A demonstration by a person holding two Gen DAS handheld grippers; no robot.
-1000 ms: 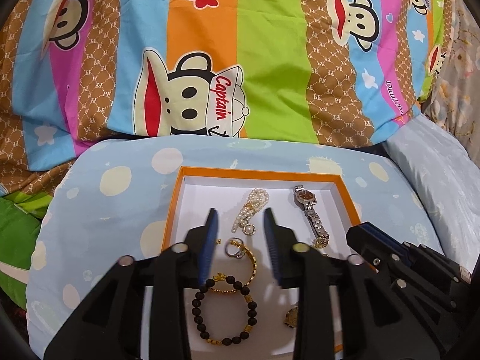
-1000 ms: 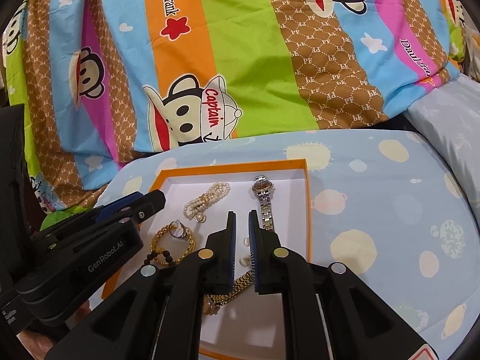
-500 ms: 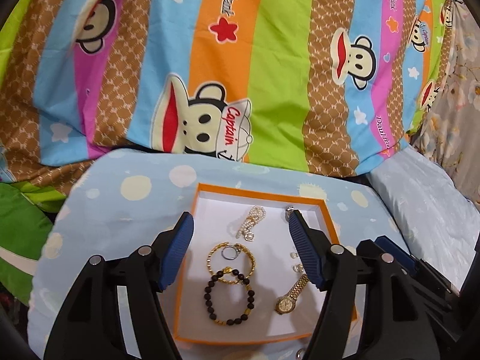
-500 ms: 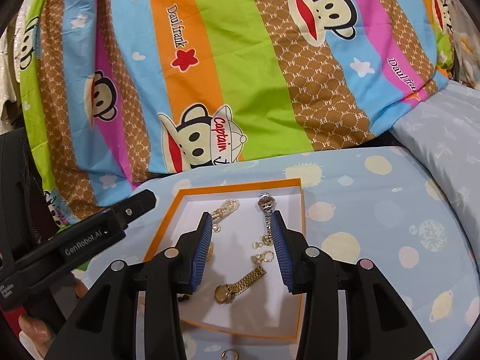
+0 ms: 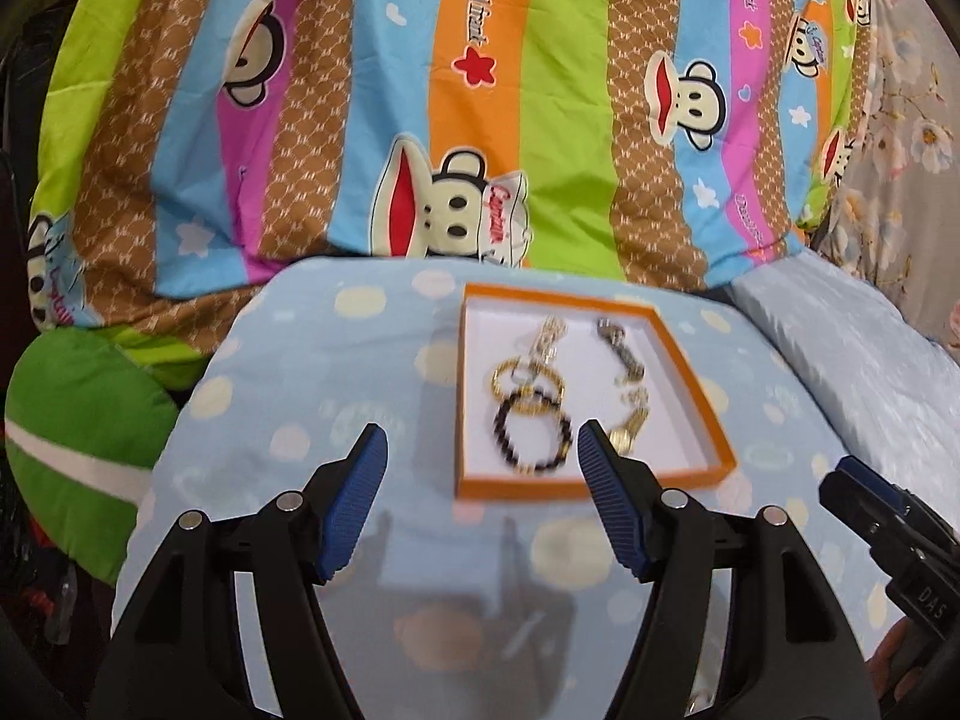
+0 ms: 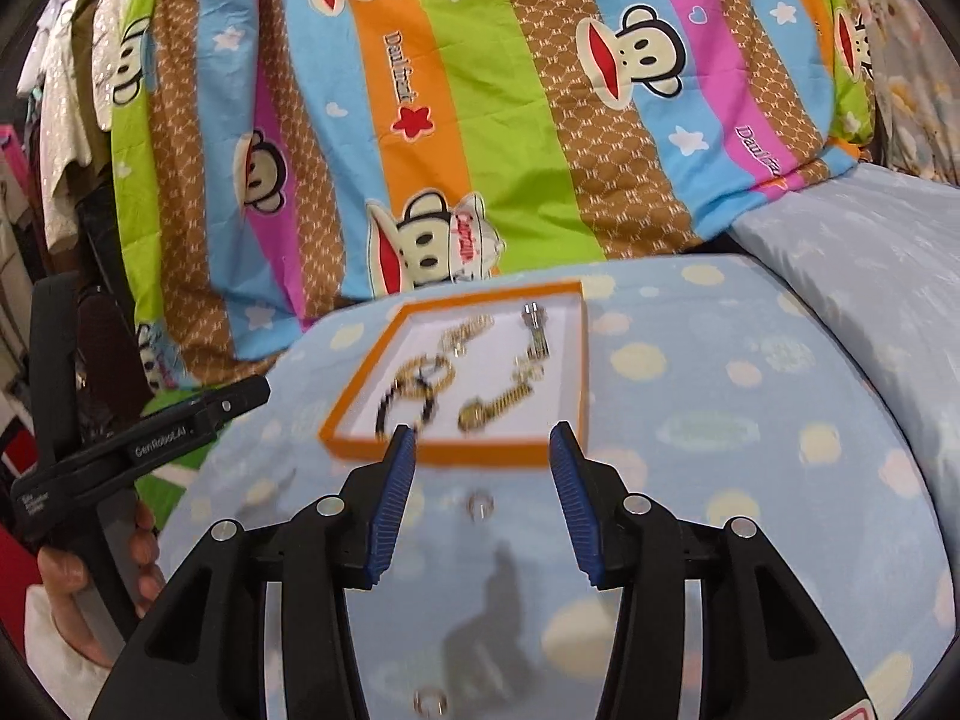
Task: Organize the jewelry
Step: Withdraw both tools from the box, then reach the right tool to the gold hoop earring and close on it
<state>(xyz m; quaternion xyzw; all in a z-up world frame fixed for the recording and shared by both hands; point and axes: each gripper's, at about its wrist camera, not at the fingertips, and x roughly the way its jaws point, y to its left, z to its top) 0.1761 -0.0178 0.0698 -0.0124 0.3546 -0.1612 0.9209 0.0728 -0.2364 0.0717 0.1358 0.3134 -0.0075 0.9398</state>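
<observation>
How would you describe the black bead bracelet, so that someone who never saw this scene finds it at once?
Look at the light blue dotted cushion in front of the striped monkey blanket; an orange-rimmed tray lies on it. Inside the tray, in the corner nearest the left claw, lies the black bead bracelet. It is the only dark piece; its neighbours are gold, pearl or silver.

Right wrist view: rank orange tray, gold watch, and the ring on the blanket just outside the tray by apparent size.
1. Orange tray, largest by far.
2. Gold watch, lying inside the tray.
3. Ring, smallest, though it lies nearer the camera than the watch, so its true size is unsure.
</observation>
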